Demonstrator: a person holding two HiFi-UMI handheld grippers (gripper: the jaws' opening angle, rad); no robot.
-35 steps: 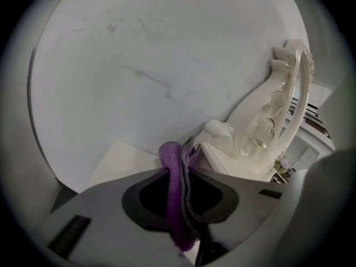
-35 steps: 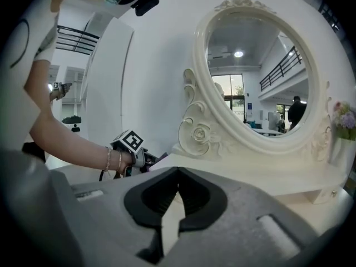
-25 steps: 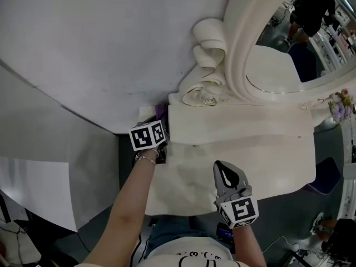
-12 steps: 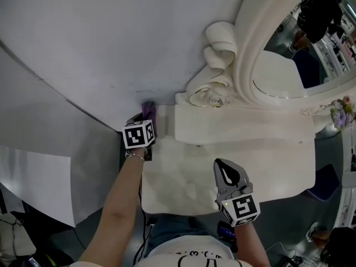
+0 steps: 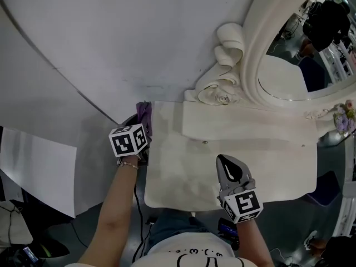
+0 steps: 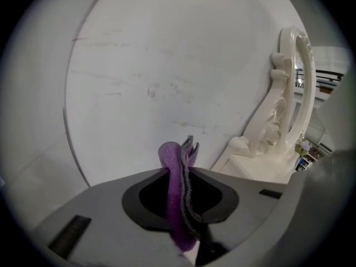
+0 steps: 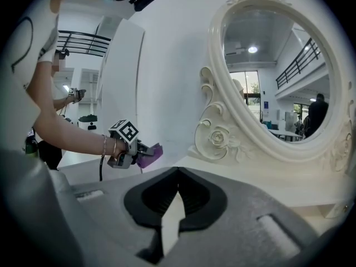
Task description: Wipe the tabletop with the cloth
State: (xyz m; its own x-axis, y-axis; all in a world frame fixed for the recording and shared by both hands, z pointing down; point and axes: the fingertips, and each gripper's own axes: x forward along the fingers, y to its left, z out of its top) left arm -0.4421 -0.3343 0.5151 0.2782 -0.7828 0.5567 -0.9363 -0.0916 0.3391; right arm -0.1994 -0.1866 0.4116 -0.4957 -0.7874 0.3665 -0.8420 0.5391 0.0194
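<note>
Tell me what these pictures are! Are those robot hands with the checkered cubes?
No robot here: a person holds a pinching tool, called a gripper, in each hand. The cubes are part of those tools. One picture comes from a camera on the person's head, looking down. The other two come from small cameras riding on the grippers. Below is a white table with a big mirror. The left gripper pinches a purple cloth by the table's far left corner, ready for wiping. The right gripper is shut on nothing, over the table's near side.
</note>
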